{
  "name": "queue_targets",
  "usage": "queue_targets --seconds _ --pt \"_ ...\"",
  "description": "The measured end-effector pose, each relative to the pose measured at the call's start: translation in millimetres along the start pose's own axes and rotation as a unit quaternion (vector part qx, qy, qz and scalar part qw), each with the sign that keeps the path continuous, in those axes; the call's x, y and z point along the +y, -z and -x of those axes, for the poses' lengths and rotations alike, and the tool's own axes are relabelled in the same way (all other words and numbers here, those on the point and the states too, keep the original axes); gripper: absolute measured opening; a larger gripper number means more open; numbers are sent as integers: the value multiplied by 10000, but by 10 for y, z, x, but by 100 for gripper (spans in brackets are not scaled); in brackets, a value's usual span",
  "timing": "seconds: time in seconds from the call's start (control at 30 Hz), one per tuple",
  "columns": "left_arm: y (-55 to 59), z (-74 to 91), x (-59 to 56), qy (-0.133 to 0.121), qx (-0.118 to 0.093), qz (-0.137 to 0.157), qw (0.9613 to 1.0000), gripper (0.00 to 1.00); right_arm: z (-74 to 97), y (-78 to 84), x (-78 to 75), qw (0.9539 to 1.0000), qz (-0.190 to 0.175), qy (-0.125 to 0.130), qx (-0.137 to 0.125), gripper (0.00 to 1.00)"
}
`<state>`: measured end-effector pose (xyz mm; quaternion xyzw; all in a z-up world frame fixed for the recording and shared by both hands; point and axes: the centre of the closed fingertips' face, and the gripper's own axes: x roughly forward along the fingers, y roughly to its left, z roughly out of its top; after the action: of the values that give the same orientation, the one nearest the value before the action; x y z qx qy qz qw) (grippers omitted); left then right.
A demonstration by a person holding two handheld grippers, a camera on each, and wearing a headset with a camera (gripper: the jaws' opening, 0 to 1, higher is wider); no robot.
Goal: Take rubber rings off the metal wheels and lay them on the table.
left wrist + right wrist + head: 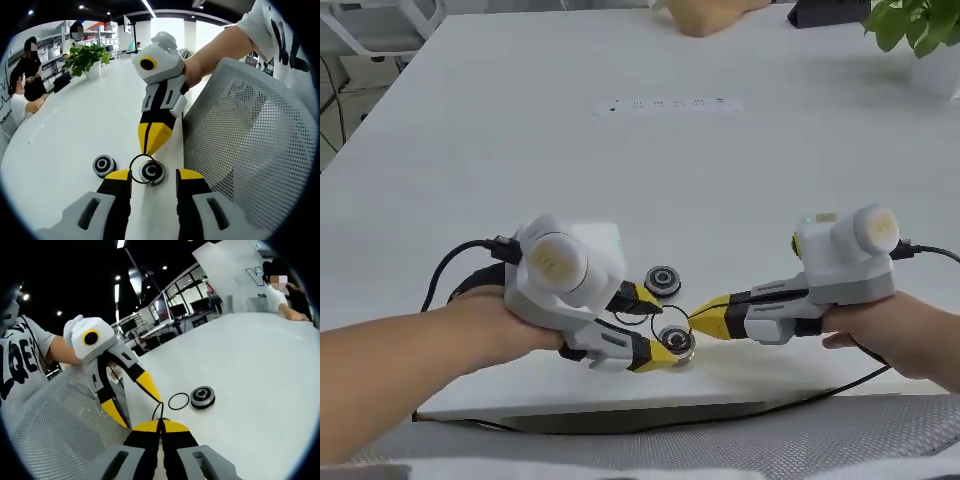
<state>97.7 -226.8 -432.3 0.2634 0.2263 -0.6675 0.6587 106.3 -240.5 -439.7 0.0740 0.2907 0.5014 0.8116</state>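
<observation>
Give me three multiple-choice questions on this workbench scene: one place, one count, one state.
1. Where is the potted plant? A far right of the table; B between the grippers; C on the floor.
2. How many metal wheels lie on it? A one; B two; C four.
3. The right gripper is: A wide open; B shut on a rubber ring; C set down.
1A: it stands at the far right edge. 2B: a far wheel and a near wheel. 3B: its tips pinch the ring's top.
</observation>
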Motion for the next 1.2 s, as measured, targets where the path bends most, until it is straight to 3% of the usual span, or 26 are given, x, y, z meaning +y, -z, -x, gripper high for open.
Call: queue_targets --seconds 0.3,0.63,1.2 --pt "-15 147 67 -162 -137 132 9997 36 14 -74 11 10000 -3 -41 -59 0" --pt "-18 311 231 -438 -298 345 9980 37 -37 -204 24 9999 82 -94 -59 0" --pt "93 566 371 -771 -392 588 9945 40 -308 -366 2 9994 266 -228 70 0"
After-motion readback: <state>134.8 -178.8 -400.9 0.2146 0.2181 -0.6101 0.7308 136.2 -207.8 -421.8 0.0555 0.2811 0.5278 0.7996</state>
